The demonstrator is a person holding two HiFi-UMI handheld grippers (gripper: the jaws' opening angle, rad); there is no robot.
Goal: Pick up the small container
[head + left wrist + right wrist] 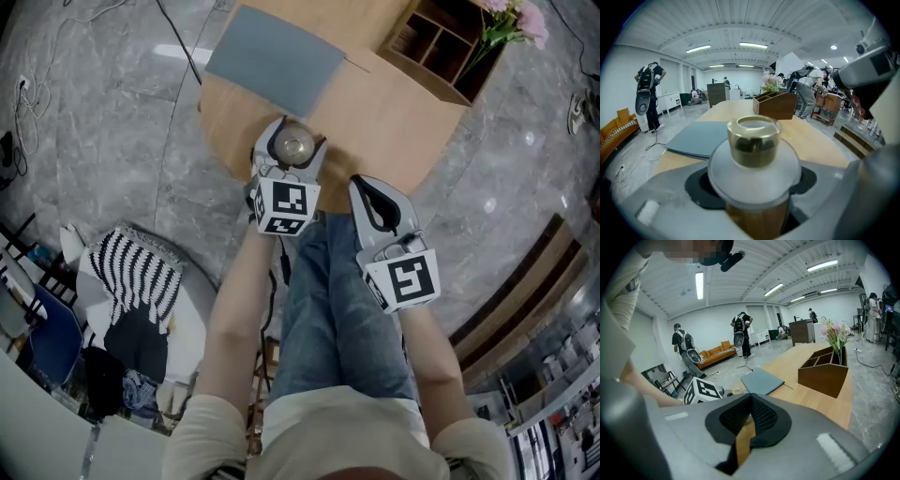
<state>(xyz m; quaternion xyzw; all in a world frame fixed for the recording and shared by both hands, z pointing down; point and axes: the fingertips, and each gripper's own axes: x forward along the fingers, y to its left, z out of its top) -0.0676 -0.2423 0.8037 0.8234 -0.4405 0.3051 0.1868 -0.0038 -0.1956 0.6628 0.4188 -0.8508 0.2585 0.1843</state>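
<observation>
Round wooden table (pixel 394 122), one, fills the far part of the head view. On it:
- one grey mat (pixel 277 58), far left
- one wooden organiser (pixel 441 42), far right, divided into compartments, one bunch of pink flowers (pixel 511 21) in it

Two tongs:
- left gripper (pixel 294 141) at the table's near left edge, jaws spread to either side of the small container (pixel 754 140); pads not seen to press on it
- right gripper (pixel 366 187) just right of it, at the table's near rim, jaws pressed together on nothing

Small container, one, stands upright on the near left edge of the table, between the left jaws. It has an amber see-through body, a wide white lid that overhangs it, and a clear gold-tinted knob on top.

Handling, by judgement: light, stiff, with smooth walls likely to slip; breakable if glass. Best taken on the body just under the lid's overhang, so the rim acts as a stop. Avoid the knob, since the lid may lift off
</observation>
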